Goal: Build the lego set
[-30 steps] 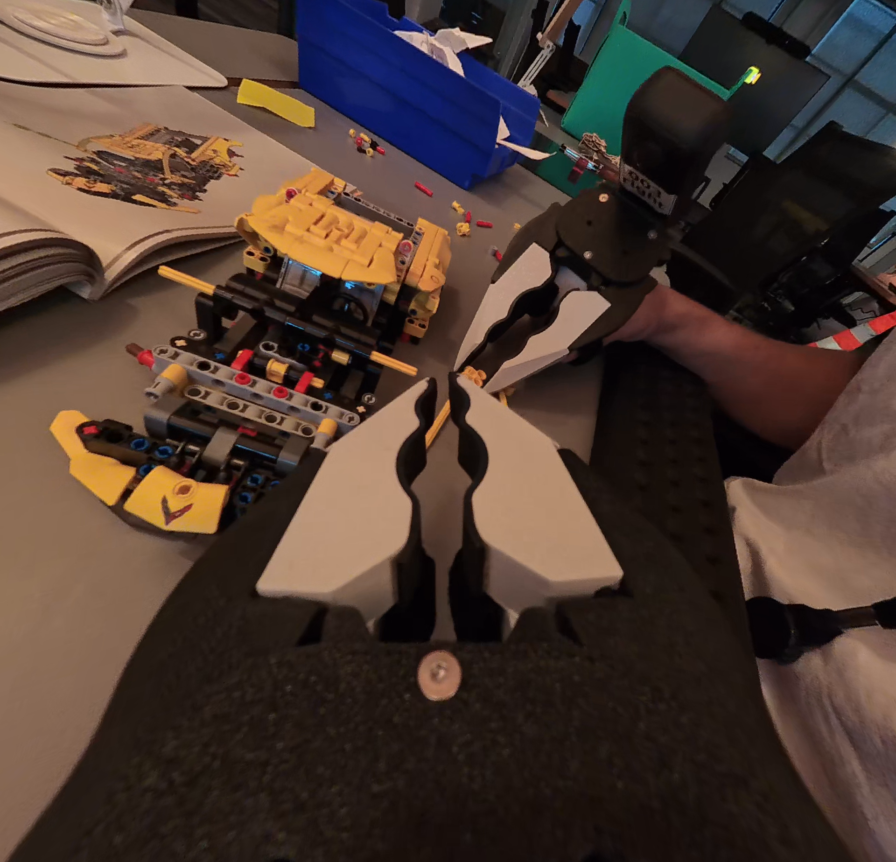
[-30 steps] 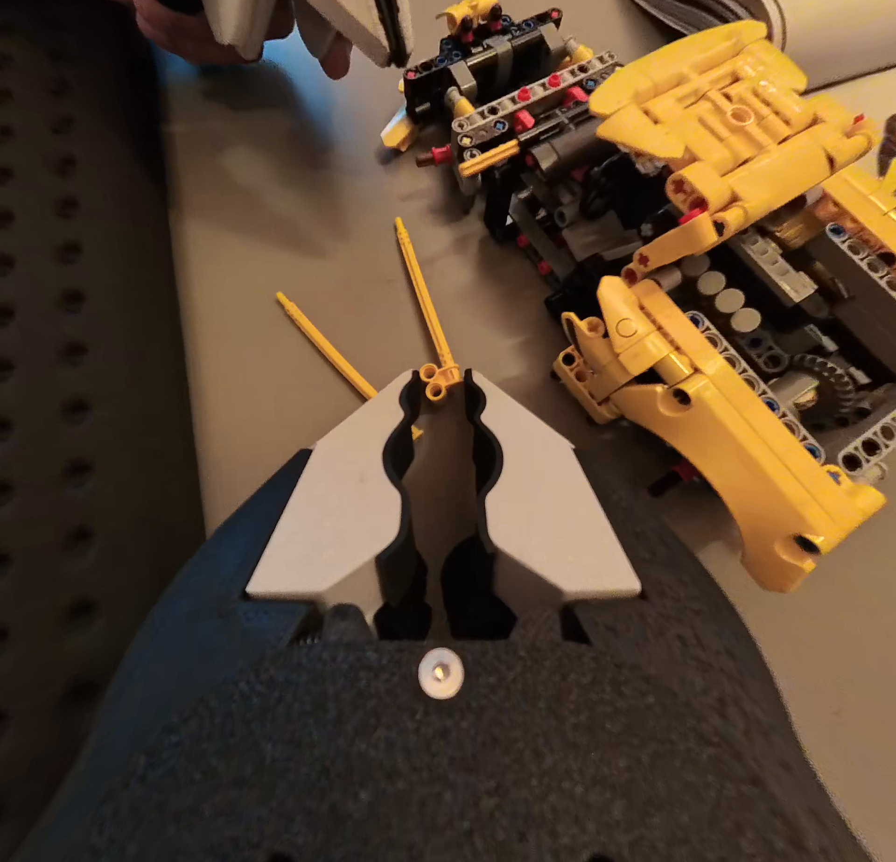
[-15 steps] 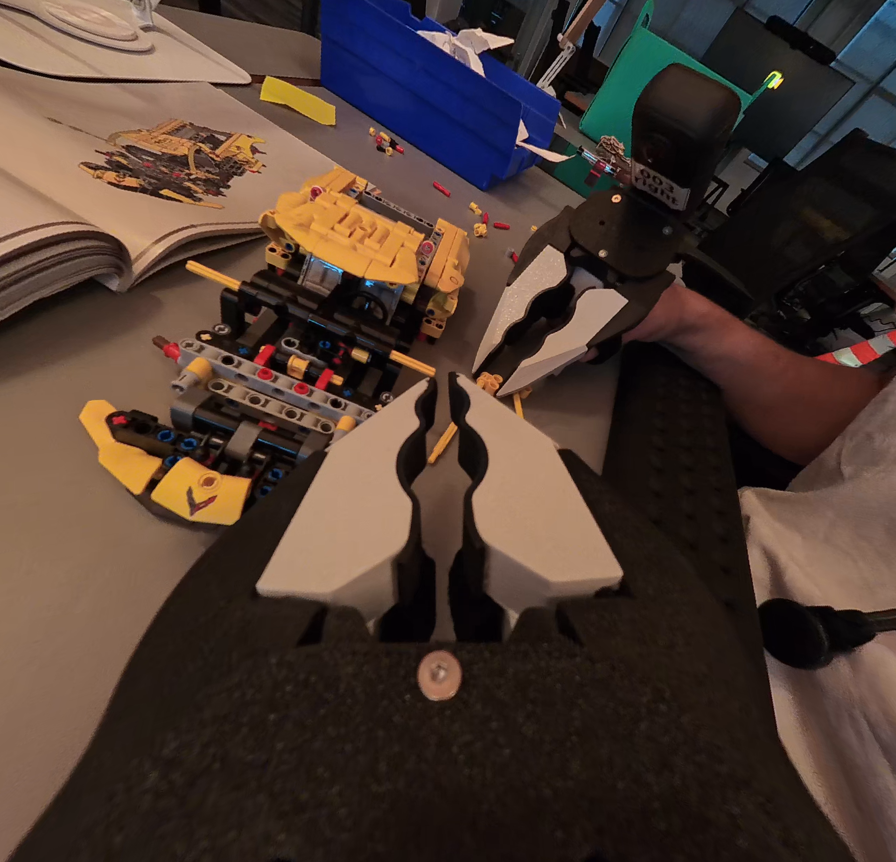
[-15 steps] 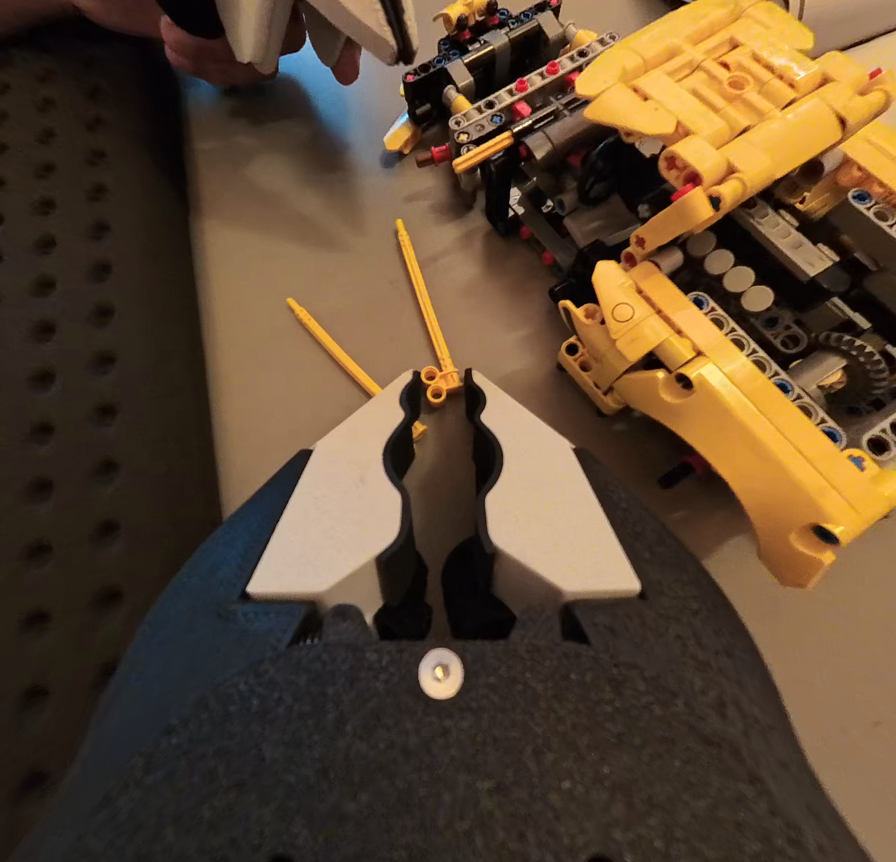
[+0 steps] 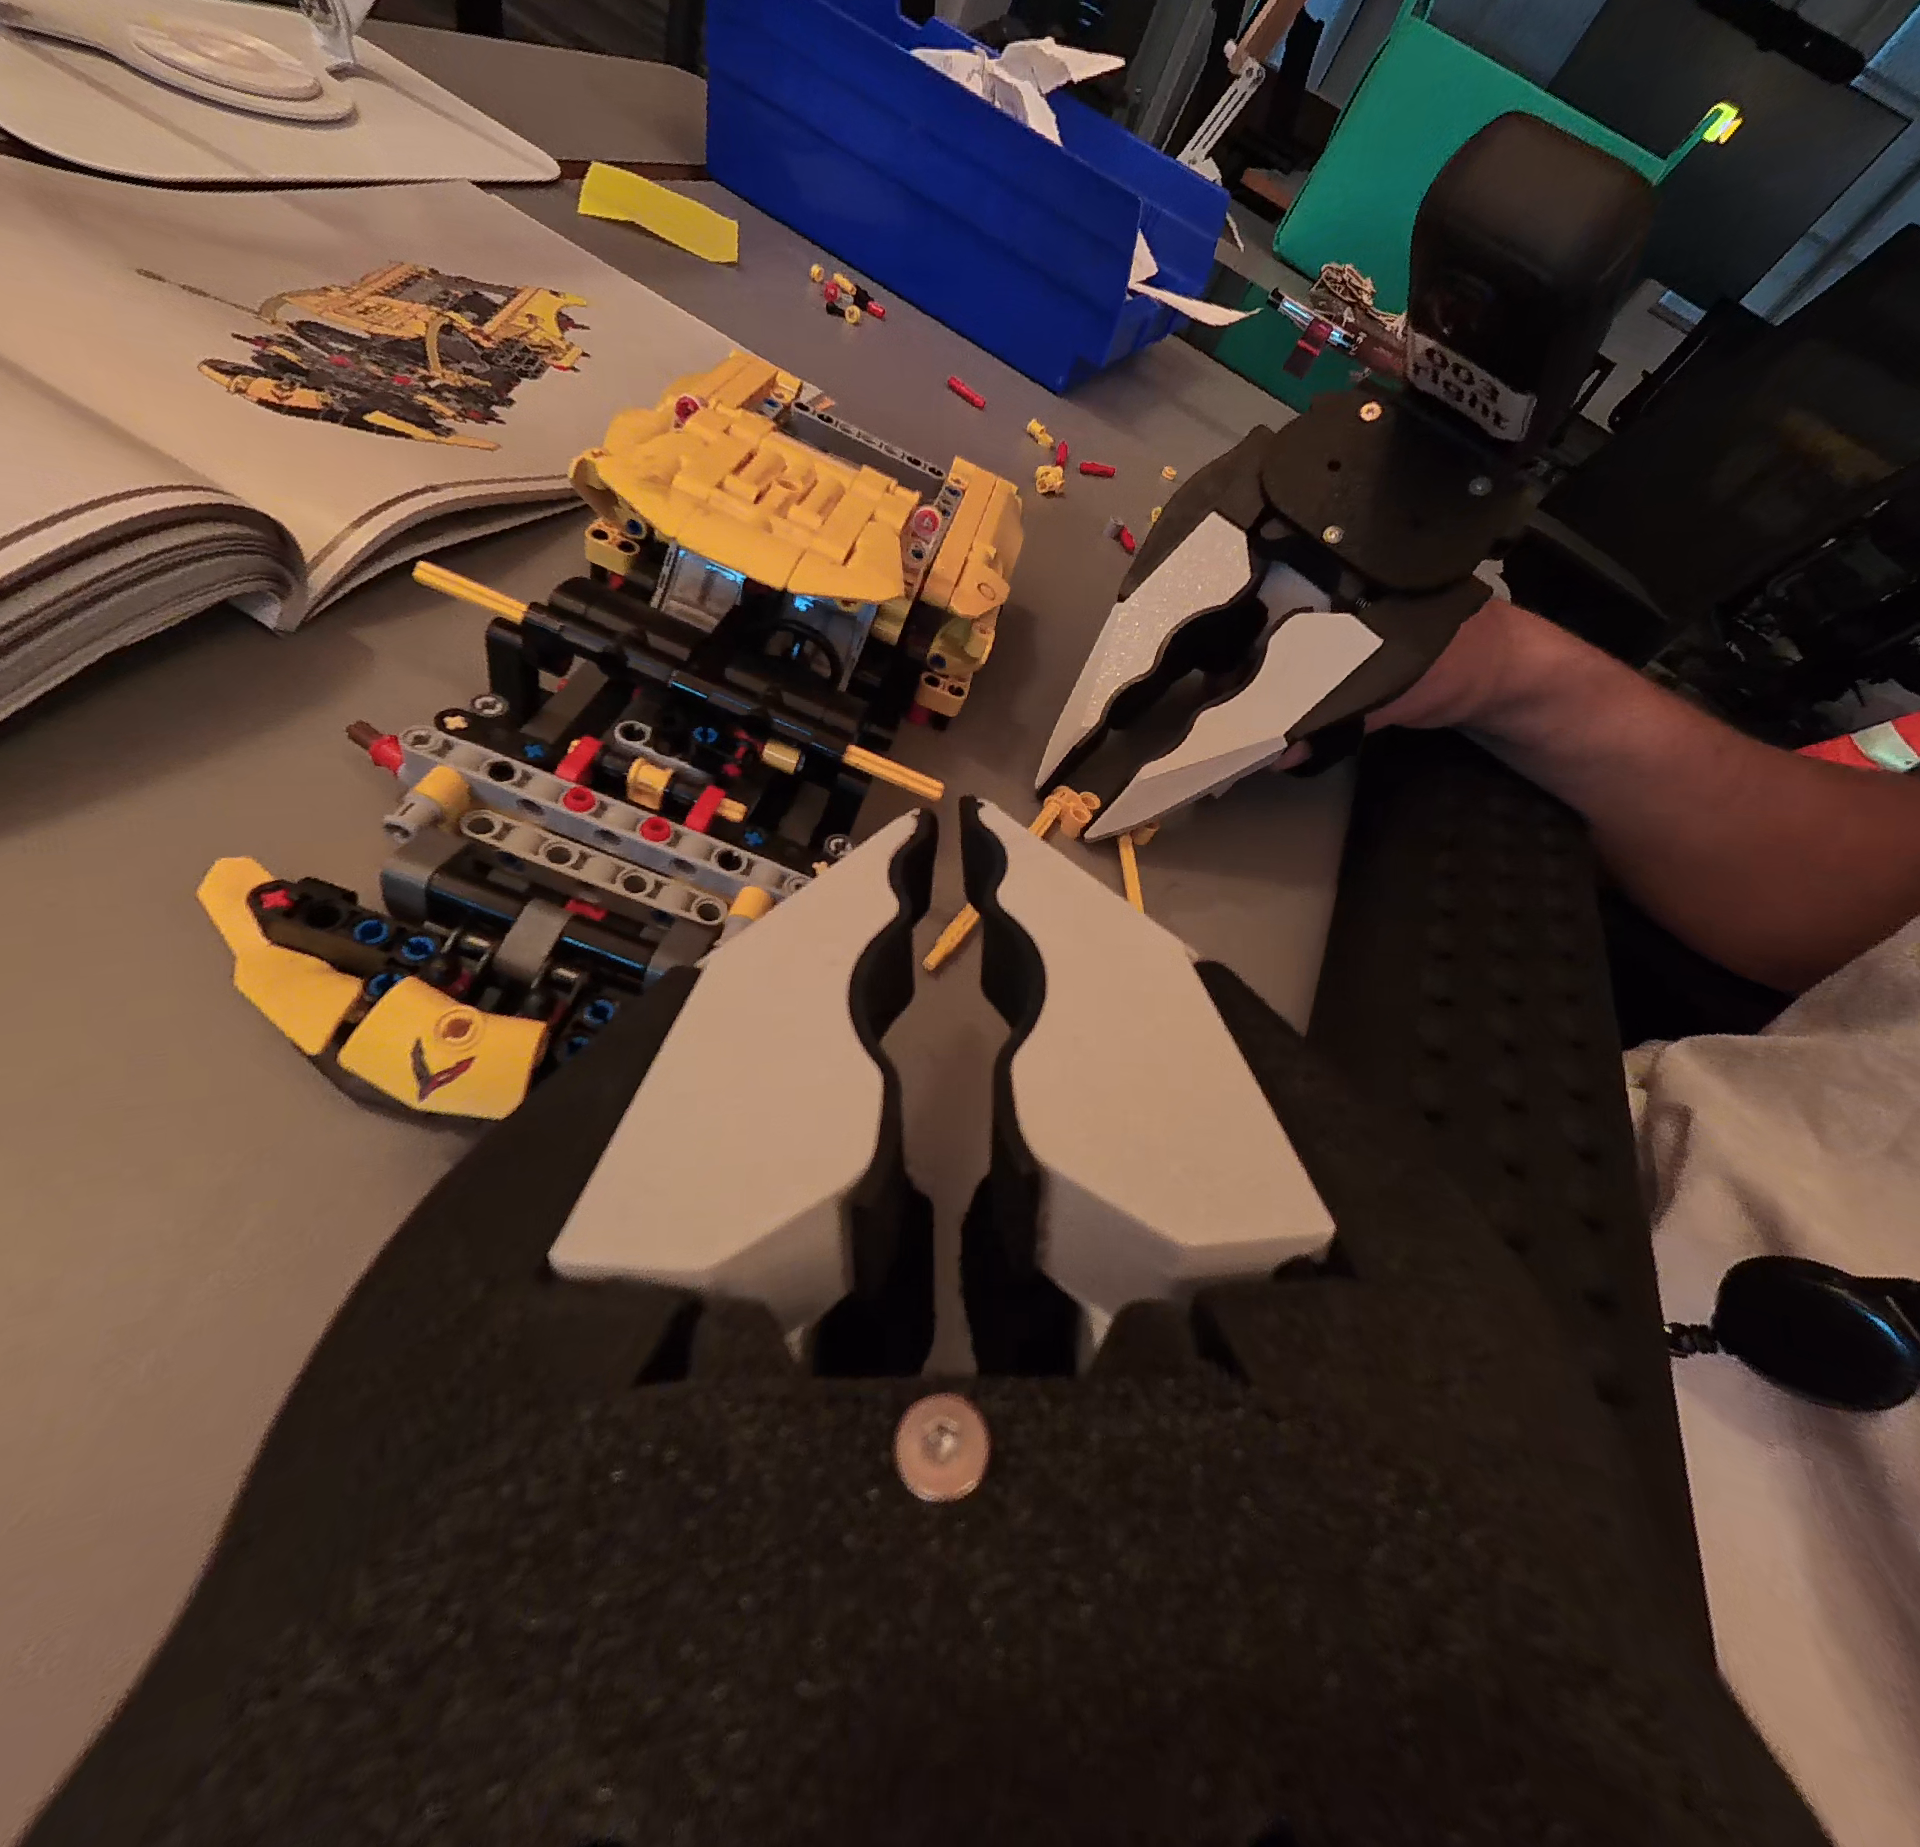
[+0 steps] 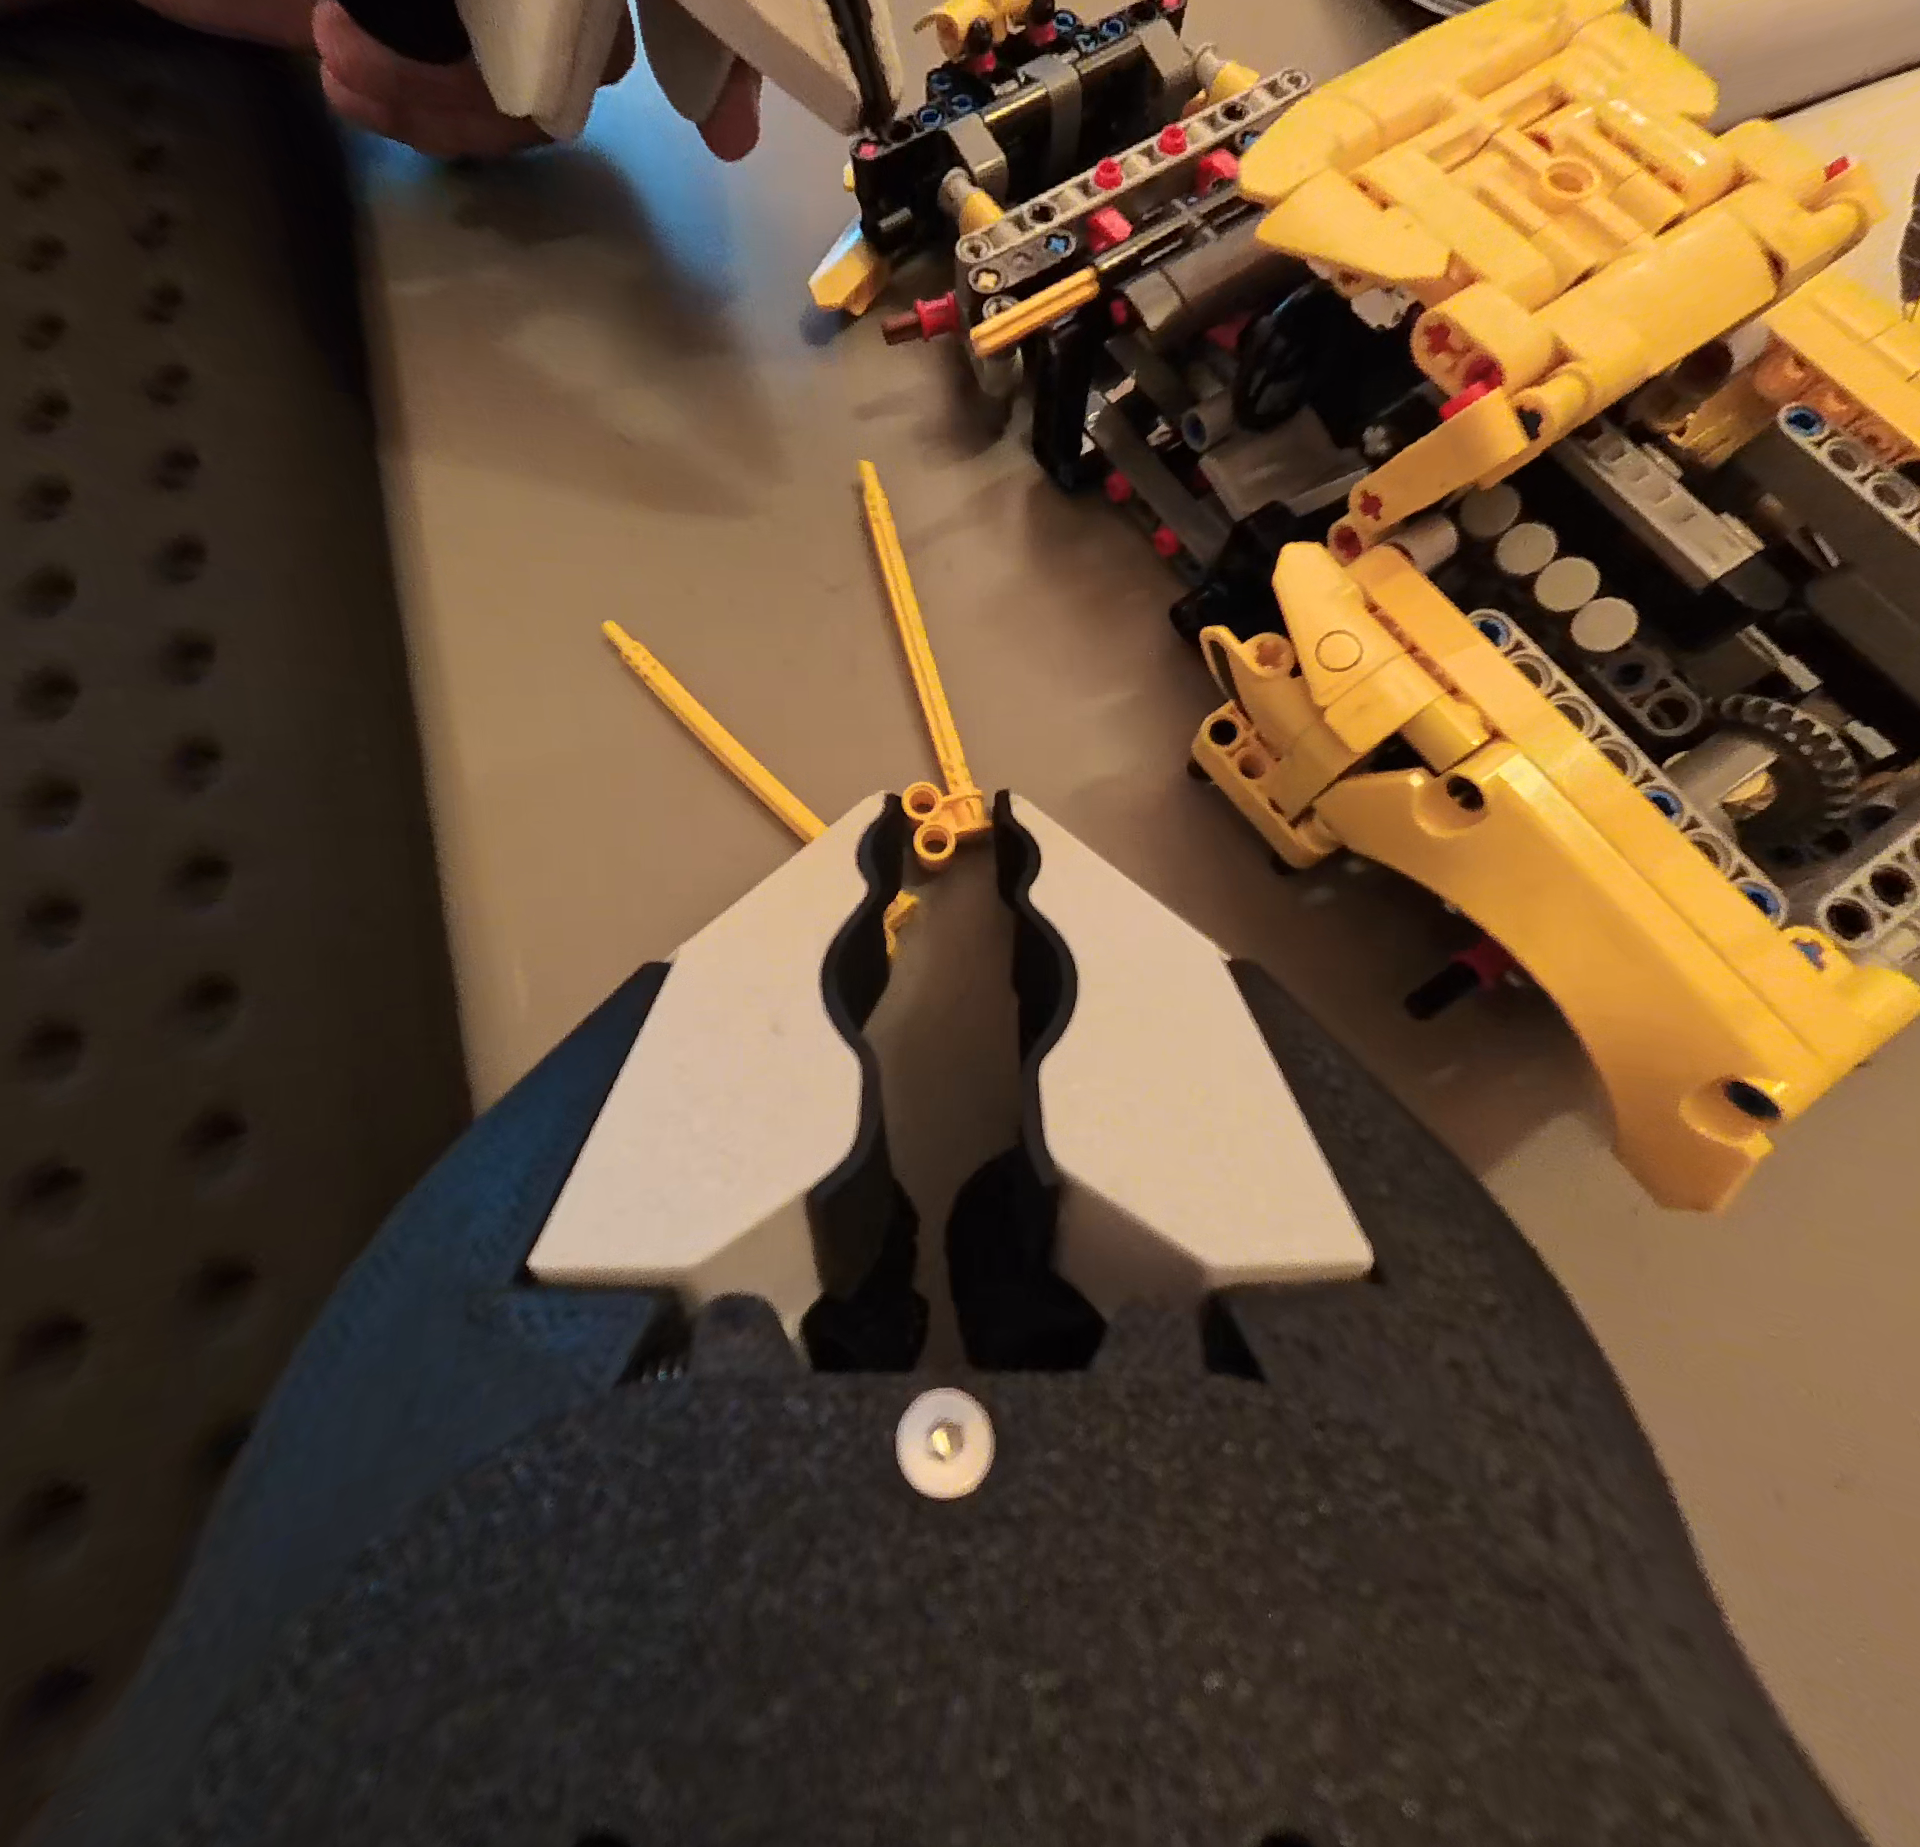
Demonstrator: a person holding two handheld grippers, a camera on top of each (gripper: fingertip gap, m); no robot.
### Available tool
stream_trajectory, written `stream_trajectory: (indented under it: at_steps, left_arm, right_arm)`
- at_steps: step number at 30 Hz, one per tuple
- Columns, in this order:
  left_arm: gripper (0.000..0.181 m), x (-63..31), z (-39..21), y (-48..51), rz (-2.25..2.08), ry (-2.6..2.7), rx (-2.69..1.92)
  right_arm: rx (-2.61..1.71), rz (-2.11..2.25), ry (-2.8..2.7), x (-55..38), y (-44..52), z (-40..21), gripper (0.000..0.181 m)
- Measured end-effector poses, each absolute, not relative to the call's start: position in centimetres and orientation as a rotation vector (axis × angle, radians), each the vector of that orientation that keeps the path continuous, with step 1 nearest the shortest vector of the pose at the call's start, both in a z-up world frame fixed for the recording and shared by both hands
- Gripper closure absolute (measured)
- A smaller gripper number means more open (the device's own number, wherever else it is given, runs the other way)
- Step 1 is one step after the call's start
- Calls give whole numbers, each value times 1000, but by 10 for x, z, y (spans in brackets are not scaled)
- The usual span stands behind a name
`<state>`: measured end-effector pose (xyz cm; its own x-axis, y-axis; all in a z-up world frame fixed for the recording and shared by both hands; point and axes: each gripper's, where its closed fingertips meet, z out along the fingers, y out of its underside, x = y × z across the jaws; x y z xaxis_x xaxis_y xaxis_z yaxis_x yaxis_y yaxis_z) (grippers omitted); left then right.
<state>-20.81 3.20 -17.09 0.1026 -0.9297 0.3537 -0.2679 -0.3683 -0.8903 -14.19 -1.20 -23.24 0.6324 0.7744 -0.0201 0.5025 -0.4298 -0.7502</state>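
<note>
Left wrist view, going left to right: the open instruction book (image 5: 260, 426) lies at the far left, then the half-built yellow and black lego car (image 5: 727, 654) sits mid-table, then the left gripper (image 5: 943, 829) hangs just off the car's near corner with its tips nearly together and nothing between them, as far as I can see. A loose yellow rod (image 5: 951, 937) lies on the table under its gap, not gripped. Further right is the right gripper (image 5: 1081, 810), tips down on the grey table (image 5: 156, 1278). Right wrist view shows that one better: the black perforated mat (image 6: 156, 654) on the left, then a second yellow rod (image 6: 717, 732) lying free, then a rod with a small yellow two-hole connector (image 6: 935, 821) on its near end. That connector sits right between the tips, and they look narrowed around it, though I honestly can't tell if they're actually biting yet. The car fills the right side, well clear. My take on the step: it's a pickup of that connector-and-rod piece. I'd squeeze on the connector's flat sides, not the skinny rod, then lift straight up so the long end doesn't drag the other rod along. Go slow, since a thin piece like that could easily pivot in the grip.
</note>
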Motion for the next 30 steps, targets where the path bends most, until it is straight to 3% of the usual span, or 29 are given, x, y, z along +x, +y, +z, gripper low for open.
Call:
stream_trajectory:
  at_steps: [14,21,30]
  left_arm:
    - [177,-204,-155,20,-1384,1118,-1684]
    - [168,-195,-135,25,-1493,794,-1747]
    - [162,-202,-125,-11,-1649,721,-1929]
  right_arm:
    - [-1831,86,-821,-144,10,-164,166]
    - [-1817,228,-507,-173,17,-143,167]
    - [-1775,-81,-627,-175,-5,-123,167]
